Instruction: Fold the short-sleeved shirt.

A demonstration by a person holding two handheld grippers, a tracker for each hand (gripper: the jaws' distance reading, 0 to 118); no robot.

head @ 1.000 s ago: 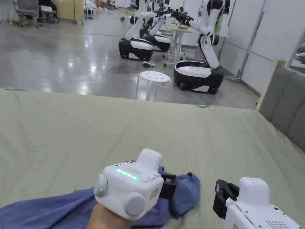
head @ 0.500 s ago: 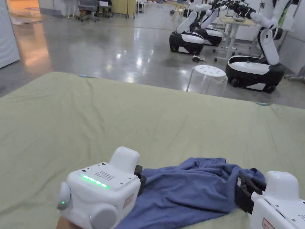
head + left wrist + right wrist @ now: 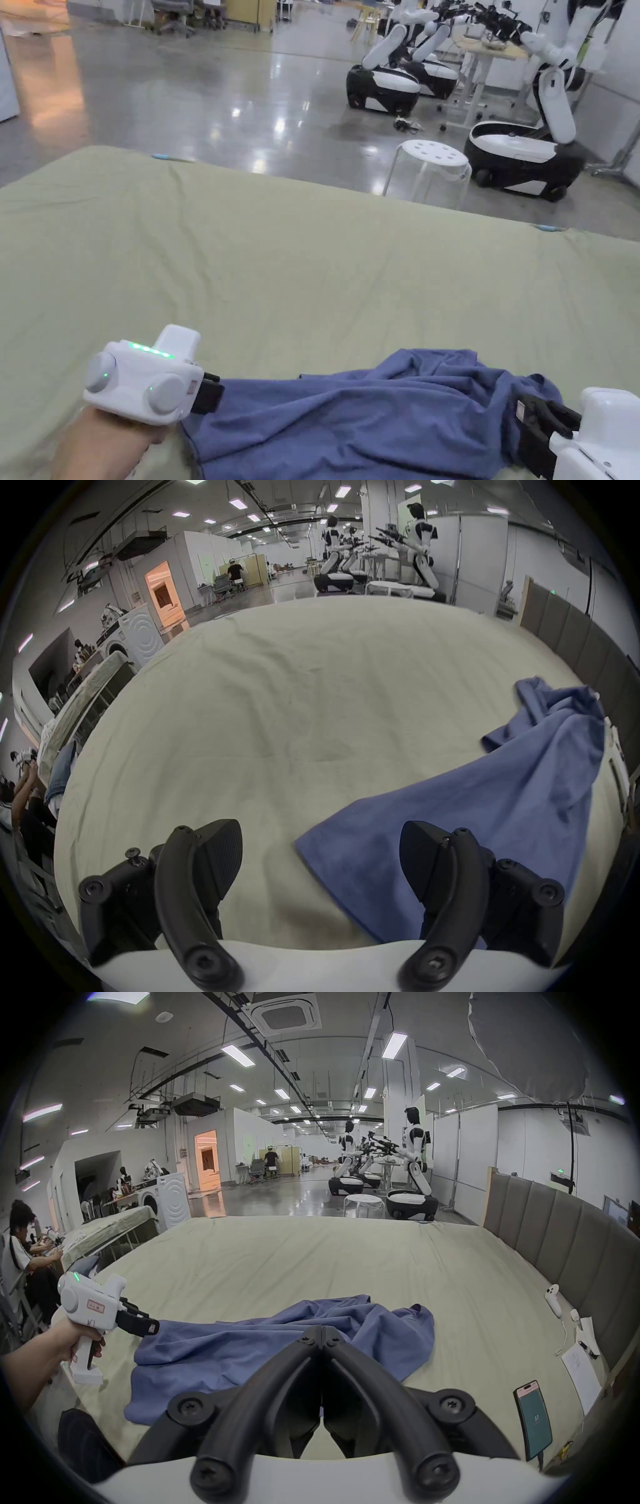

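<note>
A crumpled blue short-sleeved shirt lies near the front edge of the green bed. My left gripper is at the shirt's left end. In the left gripper view it is open, and the shirt's corner lies under its right jaw. My right gripper sits at the shirt's right edge. Its jaws are pressed together, with a sliver of blue cloth between them. The shirt stretches from it toward the left gripper.
A grey padded headboard borders the bed's right side. A phone, papers and a white controller lie beside it. Beyond the far edge stand a white stool and wheeled robots. People sit at the left.
My left gripper has moved from the shirt's right end to its left end. The right gripper has come up to the shirt's right edge. The shirt now lies drawn out between them.
</note>
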